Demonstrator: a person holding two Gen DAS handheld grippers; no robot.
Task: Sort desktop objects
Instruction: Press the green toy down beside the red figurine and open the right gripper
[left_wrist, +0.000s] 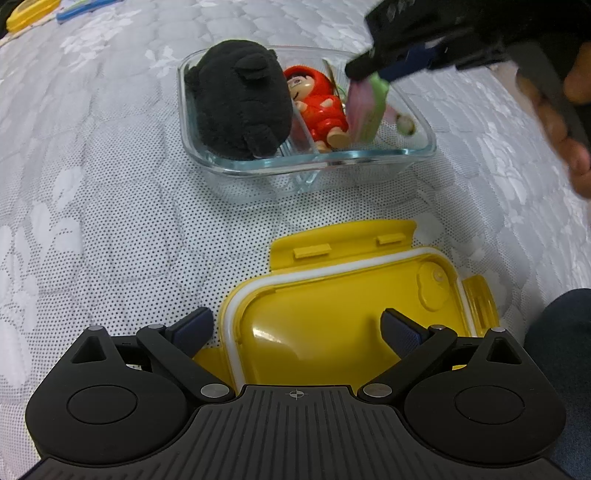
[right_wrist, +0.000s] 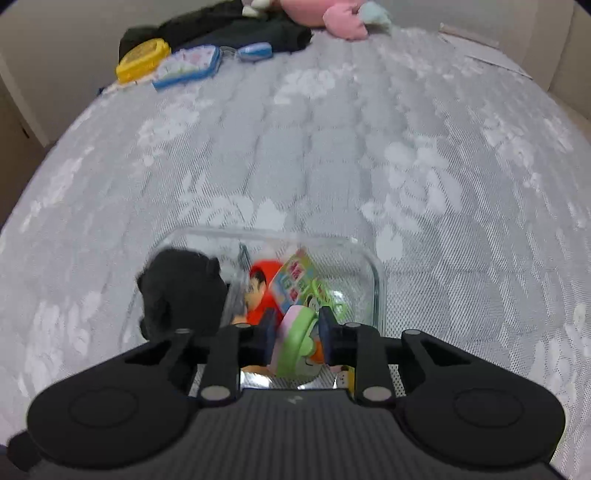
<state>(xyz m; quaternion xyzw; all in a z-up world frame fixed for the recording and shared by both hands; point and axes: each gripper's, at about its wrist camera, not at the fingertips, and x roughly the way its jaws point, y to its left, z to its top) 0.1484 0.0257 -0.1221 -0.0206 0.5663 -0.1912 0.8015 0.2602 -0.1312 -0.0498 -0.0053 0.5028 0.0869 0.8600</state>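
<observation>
Toy pack (right_wrist: 295, 332) pinched, right gripper (right_wrist: 297, 328) over glass container (left_wrist: 417, 153)

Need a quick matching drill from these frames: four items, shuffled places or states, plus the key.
Items:
1. black plush
2. red figure
3. yellow lid
4. green-pink toy

Places or states:
A. held between the right fingers
B. upside down below the open left gripper
C. left compartment of the glass dish
D. lying in the dish beside the divider

Pairs: 1-C, 2-D, 3-B, 4-A
</observation>
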